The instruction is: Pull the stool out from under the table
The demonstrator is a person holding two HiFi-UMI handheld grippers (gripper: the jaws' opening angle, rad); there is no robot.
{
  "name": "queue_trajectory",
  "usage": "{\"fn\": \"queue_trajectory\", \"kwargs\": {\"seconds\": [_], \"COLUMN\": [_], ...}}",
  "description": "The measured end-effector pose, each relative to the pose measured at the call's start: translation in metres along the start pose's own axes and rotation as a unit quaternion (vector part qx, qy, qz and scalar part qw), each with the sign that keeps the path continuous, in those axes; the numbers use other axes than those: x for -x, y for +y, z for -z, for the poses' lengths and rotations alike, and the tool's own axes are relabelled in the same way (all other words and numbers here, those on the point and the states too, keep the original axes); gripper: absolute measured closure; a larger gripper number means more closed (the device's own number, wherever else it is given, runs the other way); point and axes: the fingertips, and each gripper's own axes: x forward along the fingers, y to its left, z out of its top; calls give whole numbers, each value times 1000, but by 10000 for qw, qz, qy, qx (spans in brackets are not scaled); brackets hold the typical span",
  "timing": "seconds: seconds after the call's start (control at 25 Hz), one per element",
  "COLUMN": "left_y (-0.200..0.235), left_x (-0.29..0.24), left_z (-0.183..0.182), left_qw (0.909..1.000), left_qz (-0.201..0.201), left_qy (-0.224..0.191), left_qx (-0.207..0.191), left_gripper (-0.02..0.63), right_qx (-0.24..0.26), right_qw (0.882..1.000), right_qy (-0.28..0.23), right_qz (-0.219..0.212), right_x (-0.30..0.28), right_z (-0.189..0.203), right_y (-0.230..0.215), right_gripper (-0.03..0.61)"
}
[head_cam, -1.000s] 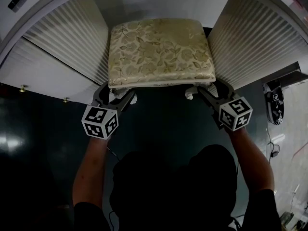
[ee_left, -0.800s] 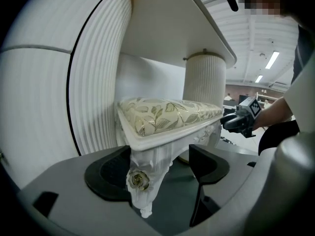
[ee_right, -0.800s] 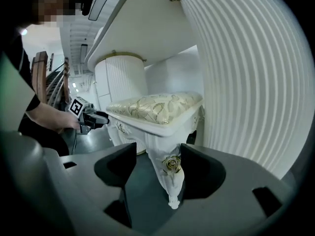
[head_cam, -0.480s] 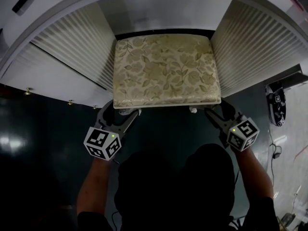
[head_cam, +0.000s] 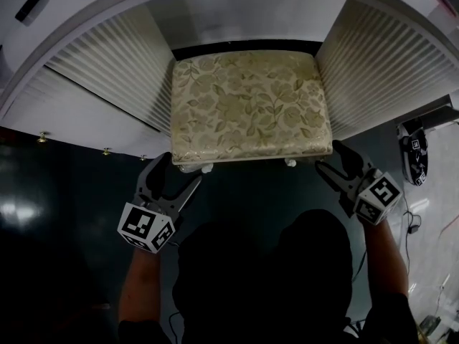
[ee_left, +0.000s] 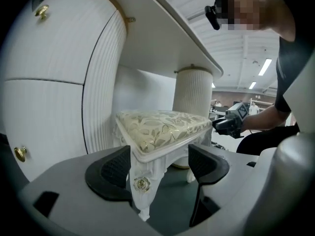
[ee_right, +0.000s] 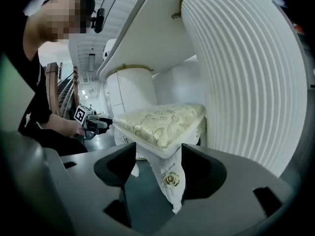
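The stool has a gold floral cushion and white carved legs, and it stands in the table's knee gap. My left gripper is at its front left corner. In the left gripper view the rosette leg stands between the wide jaws, near the left pad, with a clear gap to the right pad. My right gripper is at the front right corner. There the other front leg sits close to the right pad, apart from the left one. Both grippers are open.
Ribbed white pedestals of the dressing table flank the stool on both sides, with the tabletop arching over it. Brass knobs stick out at the left. The floor is dark green. A black device and cables lie at the right.
Both grippers have come back from under the seat's front corners, and their tips now sit at its front edge. A dark strip of floor shows behind the stool. The jaws stay wide.
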Motion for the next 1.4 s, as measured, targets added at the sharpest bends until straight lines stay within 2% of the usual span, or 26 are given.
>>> {"fn": "queue_trajectory", "kwargs": {"seconds": [0.2,0.44,0.8,0.92,1.0,1.16,1.28,1.4], "left_y": [3,-3,-2,1,3,9,15,13], "left_x": [-9,-7,-6,-11,-14,-15,-16,-28], "left_z": [-9,-11,-15,-16,-16,-7,6,22], "left_qw": [10000,9997,9996,9996,9998,9997,9991,9982], "left_qz": [61,-82,-196,-230,-181,3,96,302], "left_qy": [-43,-16,-79,-46,-12,144,376,523], "left_qx": [20,-219,-165,-142,-131,-216,-157,-32], "left_gripper": [252,252,253,253,252,252,239,239], "right_qx": [419,422,172,476,469,-17,107,173], "right_qw": [9990,9989,9998,9984,9981,9995,9976,9971], "right_qy": [68,-19,-29,172,195,310,663,733], "right_qz": [153,210,18,255,339,51,-150,-105], "right_x": [-7,-4,2,1,-2,-8,-16,-24], "right_z": [-5,-7,-14,-15,-16,3,24,37], "right_y": [-13,-3,14,8,-2,-15,-13,-16], "right_gripper": [331,333,333,333,334,331,324,319]}}
